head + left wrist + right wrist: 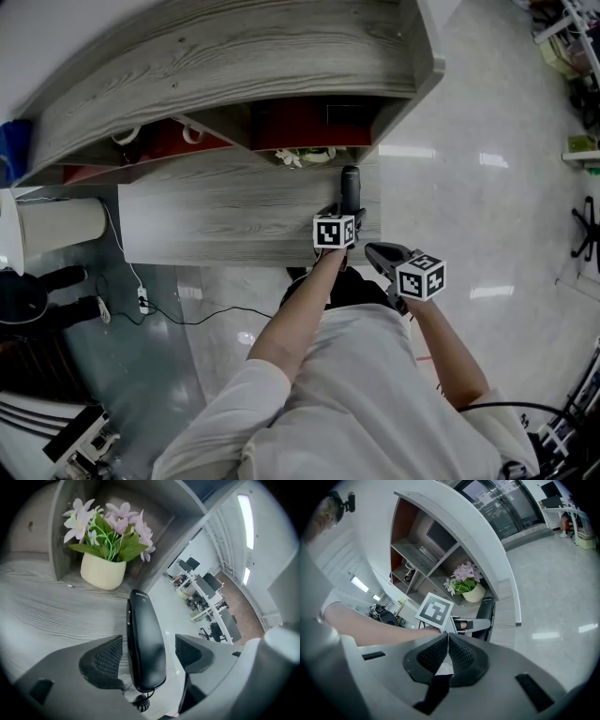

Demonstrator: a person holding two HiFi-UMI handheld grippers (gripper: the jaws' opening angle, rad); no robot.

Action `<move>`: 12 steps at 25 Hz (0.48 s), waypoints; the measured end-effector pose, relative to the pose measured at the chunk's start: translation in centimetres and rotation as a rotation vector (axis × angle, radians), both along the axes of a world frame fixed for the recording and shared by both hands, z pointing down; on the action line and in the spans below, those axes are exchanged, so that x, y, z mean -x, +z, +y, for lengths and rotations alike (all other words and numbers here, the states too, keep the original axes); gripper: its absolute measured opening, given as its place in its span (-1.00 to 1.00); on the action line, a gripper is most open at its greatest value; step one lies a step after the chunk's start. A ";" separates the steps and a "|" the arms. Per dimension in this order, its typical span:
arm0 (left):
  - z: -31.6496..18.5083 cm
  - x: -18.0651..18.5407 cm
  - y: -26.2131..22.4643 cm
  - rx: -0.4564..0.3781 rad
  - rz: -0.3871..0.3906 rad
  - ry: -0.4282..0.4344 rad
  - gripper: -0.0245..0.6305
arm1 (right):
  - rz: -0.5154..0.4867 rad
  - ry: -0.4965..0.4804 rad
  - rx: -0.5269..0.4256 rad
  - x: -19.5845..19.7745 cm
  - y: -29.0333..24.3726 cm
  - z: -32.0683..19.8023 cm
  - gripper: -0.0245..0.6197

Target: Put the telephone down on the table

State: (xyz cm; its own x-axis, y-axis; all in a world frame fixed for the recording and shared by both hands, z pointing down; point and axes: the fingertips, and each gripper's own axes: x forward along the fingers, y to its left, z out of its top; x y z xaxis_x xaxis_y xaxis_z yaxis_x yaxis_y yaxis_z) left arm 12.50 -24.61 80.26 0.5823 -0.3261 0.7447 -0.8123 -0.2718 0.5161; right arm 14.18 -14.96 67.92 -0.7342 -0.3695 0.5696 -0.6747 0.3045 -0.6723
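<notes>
The black telephone handset [145, 639] lies on the grey wooden table [47, 616] near its right end, its coiled cord trailing off the near end. My left gripper [147, 656] stands open around it, and a gap shows between each pad [108, 658] and the handset's sides. In the head view the telephone [350, 187] sticks out ahead of the left gripper [347, 211]. My right gripper [372, 249] hangs off the table's front edge, shut and empty. In its own view the right gripper [448, 648] shows pads pressed together, with the telephone [486, 613] beyond.
A cream pot of pale pink flowers [102, 571] stands in the shelf niche just behind the handset. A curved grey shelf unit [234, 56] overhangs the back of the table. Polished floor [487, 187] lies to the right, past the table's end.
</notes>
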 end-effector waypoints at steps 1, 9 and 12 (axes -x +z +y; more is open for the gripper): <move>-0.1 0.4 -0.8 -0.027 -0.003 -0.001 0.13 | 0.000 -0.002 -0.007 0.2 -0.2 0.0 -0.87; 1.8 6.0 -9.1 -0.183 0.068 -0.048 0.12 | 0.007 0.015 -0.057 2.1 -2.0 1.2 -0.87; 3.4 9.0 -11.9 -0.223 0.099 -0.050 -0.09 | 0.016 0.056 -0.085 2.6 -2.8 2.0 -0.87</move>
